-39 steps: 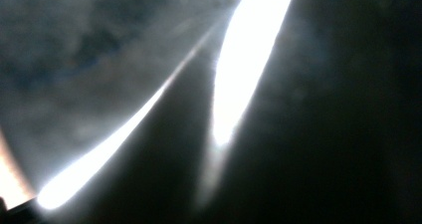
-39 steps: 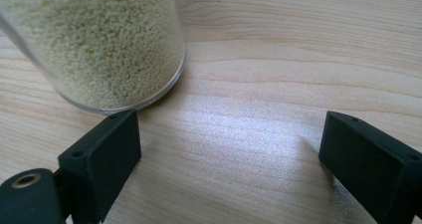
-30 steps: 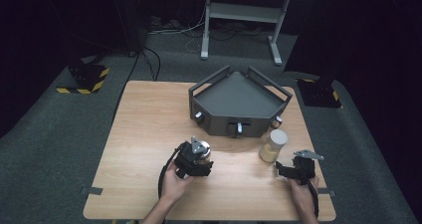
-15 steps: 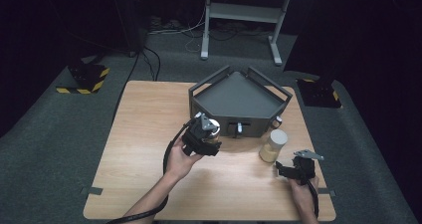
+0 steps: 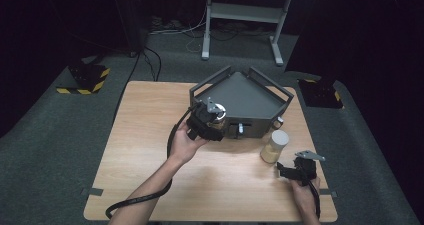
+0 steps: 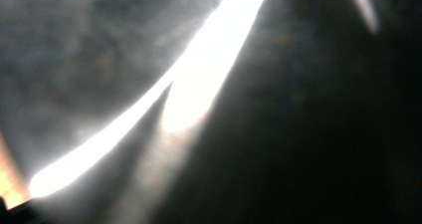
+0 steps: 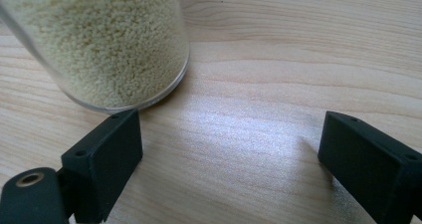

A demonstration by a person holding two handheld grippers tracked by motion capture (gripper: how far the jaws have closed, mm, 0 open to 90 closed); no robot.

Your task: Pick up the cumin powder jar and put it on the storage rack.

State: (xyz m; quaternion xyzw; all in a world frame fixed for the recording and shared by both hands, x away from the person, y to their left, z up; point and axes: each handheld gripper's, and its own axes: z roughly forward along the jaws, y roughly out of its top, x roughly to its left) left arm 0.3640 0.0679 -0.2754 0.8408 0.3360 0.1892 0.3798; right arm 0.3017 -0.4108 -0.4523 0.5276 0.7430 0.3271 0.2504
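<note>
A clear jar of pale yellow grains [image 5: 274, 146] with a white lid stands on the wooden table [image 5: 150, 135], right of centre. My right gripper [image 5: 283, 169] rests on the table just in front of it. In the right gripper view the right gripper [image 7: 234, 159] is open over bare wood, and the jar [image 7: 104, 45] stands just beyond its left jaw, not between the two. My left gripper [image 5: 215, 121] is held at the front left corner of a dark grey tray [image 5: 240, 92]. It seems shut on a small pale-topped jar [image 5: 217, 118]. The left gripper view is a blur with a bright streak.
The angular tray has raised handles and small knobs [image 5: 240, 128] on its front wall. The left gripper's cable [image 5: 135, 202] loops over the table's near edge. A metal table frame [image 5: 245, 15] and black-and-yellow blocks [image 5: 85, 77] stand on the carpet beyond.
My left hand has carried its gripper away from the near middle of the table, forward and right to the tray's front left corner. The right gripper and the jar of grains have stayed put.
</note>
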